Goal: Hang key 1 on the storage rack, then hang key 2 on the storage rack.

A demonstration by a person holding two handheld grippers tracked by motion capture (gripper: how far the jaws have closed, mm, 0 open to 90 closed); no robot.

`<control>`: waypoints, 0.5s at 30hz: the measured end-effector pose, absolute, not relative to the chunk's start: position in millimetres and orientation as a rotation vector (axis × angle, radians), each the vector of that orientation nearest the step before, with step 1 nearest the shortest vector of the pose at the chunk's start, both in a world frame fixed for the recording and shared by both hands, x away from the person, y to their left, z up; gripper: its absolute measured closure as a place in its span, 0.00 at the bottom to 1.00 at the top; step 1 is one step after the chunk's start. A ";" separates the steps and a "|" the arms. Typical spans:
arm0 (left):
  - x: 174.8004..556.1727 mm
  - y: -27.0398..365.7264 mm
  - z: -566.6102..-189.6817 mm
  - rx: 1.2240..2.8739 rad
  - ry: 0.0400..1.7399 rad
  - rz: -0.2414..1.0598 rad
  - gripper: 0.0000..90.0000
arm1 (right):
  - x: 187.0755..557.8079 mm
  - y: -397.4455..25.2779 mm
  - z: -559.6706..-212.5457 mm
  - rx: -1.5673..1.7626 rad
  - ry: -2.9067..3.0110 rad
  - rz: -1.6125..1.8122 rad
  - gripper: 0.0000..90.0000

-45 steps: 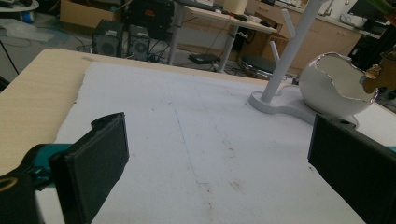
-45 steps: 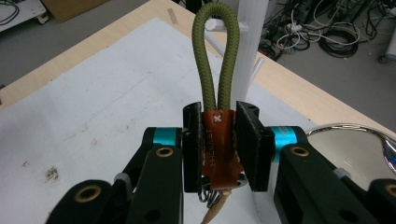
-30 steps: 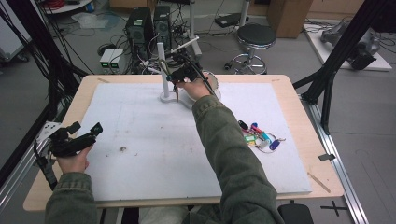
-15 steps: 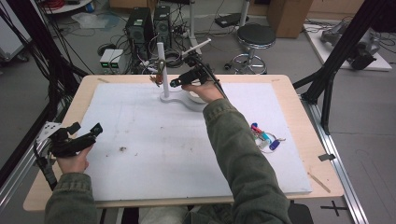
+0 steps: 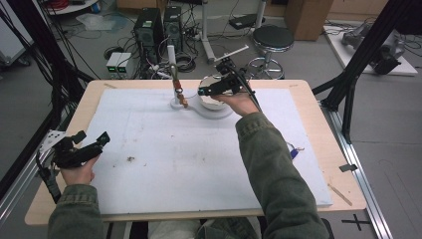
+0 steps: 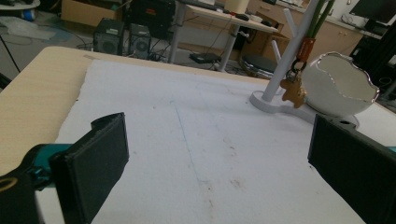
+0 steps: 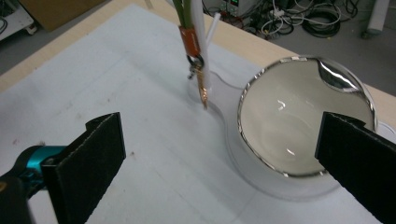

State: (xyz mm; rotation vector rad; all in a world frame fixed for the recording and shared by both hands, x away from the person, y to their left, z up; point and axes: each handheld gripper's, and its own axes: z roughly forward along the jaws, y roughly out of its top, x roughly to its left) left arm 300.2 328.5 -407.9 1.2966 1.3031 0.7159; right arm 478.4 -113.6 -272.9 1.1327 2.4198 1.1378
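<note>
— Status? I held the right gripper (image 5: 201, 91), jaws spread, empty, above the shiny silver egg-shaped bowl (image 7: 306, 116); orange-tagged keychain (image 7: 195, 65) hung on the white branched stand (image 5: 172, 69).

— Left gripper (image 5: 105, 138) spread, idle. I judged withdrawing straight up best — clear of the rim.

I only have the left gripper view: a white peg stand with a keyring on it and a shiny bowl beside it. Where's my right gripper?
Observer: The right gripper hovers above the silver, jagged-rimmed bowl, tips towards the white peg stand, jaws wide open and holding nothing.
Operator: Is anything inside that bowl?
Observer: No. The right gripper view looks down into it, and its mirrored inside is bare.
Operator: Is there anything else on the table that I can't see?
Observer: Yes. In the high view a few small coloured pieces lie on the white mat at the right side, partly hidden behind the green right sleeve.
</note>
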 end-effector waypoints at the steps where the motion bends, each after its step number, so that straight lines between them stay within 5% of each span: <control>1: 300.2 328.6 -407.9 1.297 1.303 0.715 0.06 | 476.6 -117.0 -273.9 1.134 2.424 1.119 0.01; 15: 300.8 328.1 -408.1 1.293 1.305 0.713 0.06 | 456.3 -177.1 -286.1 1.220 2.345 1.089 0.01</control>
